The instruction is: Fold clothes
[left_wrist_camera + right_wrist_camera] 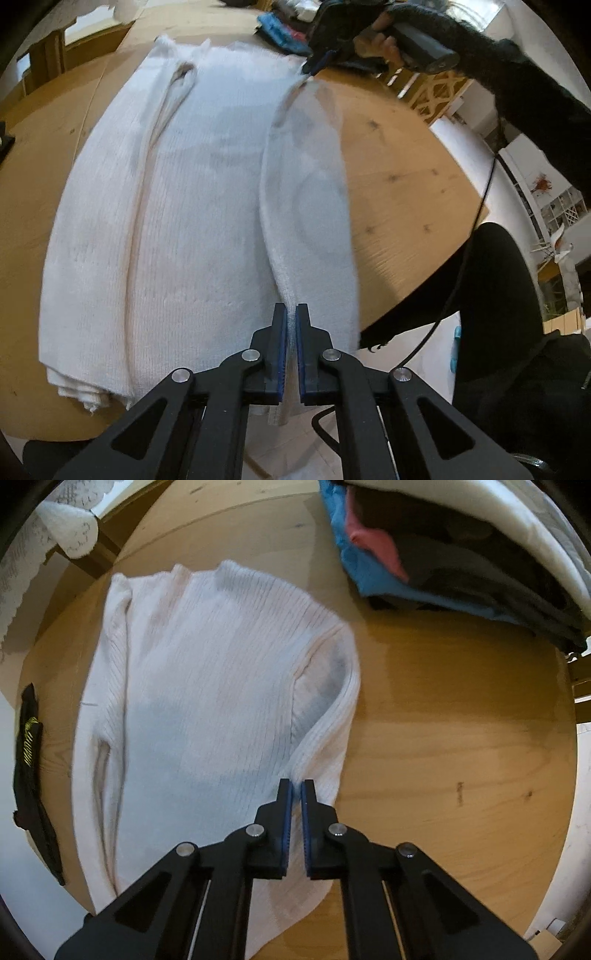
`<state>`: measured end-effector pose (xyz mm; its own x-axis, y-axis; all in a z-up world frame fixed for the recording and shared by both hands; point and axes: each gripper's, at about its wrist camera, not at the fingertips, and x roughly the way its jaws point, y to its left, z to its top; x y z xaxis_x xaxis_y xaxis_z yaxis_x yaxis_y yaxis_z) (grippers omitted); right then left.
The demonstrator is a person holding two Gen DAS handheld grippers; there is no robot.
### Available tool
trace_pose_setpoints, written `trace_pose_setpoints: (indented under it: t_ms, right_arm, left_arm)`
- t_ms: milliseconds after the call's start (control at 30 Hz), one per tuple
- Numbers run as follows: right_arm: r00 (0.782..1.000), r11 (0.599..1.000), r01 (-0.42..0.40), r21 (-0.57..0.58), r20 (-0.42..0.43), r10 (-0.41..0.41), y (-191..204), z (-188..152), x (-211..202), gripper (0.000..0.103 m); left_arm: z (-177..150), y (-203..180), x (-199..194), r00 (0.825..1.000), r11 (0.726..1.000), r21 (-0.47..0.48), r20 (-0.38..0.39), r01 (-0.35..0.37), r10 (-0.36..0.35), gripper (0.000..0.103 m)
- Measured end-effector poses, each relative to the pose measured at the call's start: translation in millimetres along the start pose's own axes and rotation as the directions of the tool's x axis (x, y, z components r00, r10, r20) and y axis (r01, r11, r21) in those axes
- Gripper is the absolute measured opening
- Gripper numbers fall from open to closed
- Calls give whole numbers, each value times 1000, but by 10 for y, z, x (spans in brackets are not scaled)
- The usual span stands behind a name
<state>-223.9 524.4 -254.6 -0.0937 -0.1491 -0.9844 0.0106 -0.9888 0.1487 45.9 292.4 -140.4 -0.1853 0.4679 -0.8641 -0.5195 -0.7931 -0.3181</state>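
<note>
We saw both pinched tight — left hand-held gripper [291, 314] and right hand-held gripper [297, 790] each clamped the white ribbed knit sweater's [207, 206] edge on the round wooden bench [406, 166].

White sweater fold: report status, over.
Left gripper and right gripper both shut on white sweater, pinching its right edge. Sweater flat on wooden table. Clothes pile clear of fold.

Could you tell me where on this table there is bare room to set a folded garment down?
The widest bare wood lies right of the white sweater, between its pinched sleeve edge and the table's rim, below the pile of clothes. A narrower strip runs left of the sweater, beside a dark garment. The far right corner, under the pile, is crowded.
</note>
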Motion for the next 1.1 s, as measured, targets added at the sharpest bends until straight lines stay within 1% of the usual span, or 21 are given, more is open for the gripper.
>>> trace_pose_setpoints:
  t_ms: [100, 167, 233, 267, 300, 333, 467, 567, 600, 633, 667, 700, 767, 933, 1000, 1100]
  right_arm:
    - [1000, 1000, 0, -3, 14, 0, -6, 3, -55, 4]
    - [1000, 1000, 3, -8, 18, -3, 6, -3, -71, 4]
    - [1000, 1000, -5, 2, -6, 5, 28, -3, -49, 16]
    - [1000, 1000, -18, 17, -21, 19, 39, -1, -26, 32]
    - [999, 999, -32, 32, -37, 33, 49, 2, -3, 42]
    - [998, 999, -36, 35, -44, 38, 68, 9, 16, 42]
    - [999, 1000, -12, 11, -52, 13, 199, 56, 118, 42]
    - [995, 1000, 27, 4, -97, -26, 265, 63, 278, 42]
    - [993, 999, 46, -2, -109, -46, 276, 54, 325, 40]
    - [992, 997, 73, -17, -103, -74, 283, 41, 349, 35]
    - [991, 994, 104, -35, -85, -106, 288, 26, 355, 19]
    - [990, 991, 122, -53, -71, -125, 278, 10, 348, 12]
    - [993, 995, 90, -40, -68, -93, 195, 1, 305, 7]
    - [997, 997, -44, 69, -56, 48, -104, 10, 92, 6]
    - [996, 992, -79, 94, -45, 83, -160, 19, -3, 6]
    - [994, 988, -108, 108, -21, 111, -153, 61, -126, 6]
  left_arm:
    - [36, -60, -66, 1000, 1000, 11, 20, 14, -14, 4]
    - [52, -52, -74, 1000, 1000, 6, 17, 17, -17, 4]
    - [51, -36, -44, 1000, 1000, 7, 10, 5, -5, 4]
    - [47, -28, -18, 1000, 1000, 5, 1, 4, -4, 4]
    - [42, -28, -1, 1000, 1000, 7, -3, 4, -3, 4]
    - [37, -32, 14, 1000, 1000, 10, -5, 3, -3, 4]
    - [25, -39, 45, 1000, 1000, 16, -8, 8, -8, 4]
    - [25, -30, 44, 1000, 1000, 14, -3, 20, -20, 4]
    - [25, -27, 44, 1000, 1000, 13, -2, 24, -24, 4]
    - [25, -23, 43, 1000, 1000, 12, 0, 28, -28, 4]
    - [25, -20, 43, 999, 999, 11, 1, 32, -32, 4]
    - [25, -17, 43, 999, 999, 11, 3, 36, -36, 4]
    - [23, -1, 12, 999, 999, 4, 10, 46, -46, 4]
    - [57, 27, -108, 996, 997, -16, 42, 75, -75, 3]
    - [83, 44, -192, 995, 996, -19, 59, 86, -85, 3]
    - [123, 99, -310, 993, 996, -29, 87, 89, -86, 4]
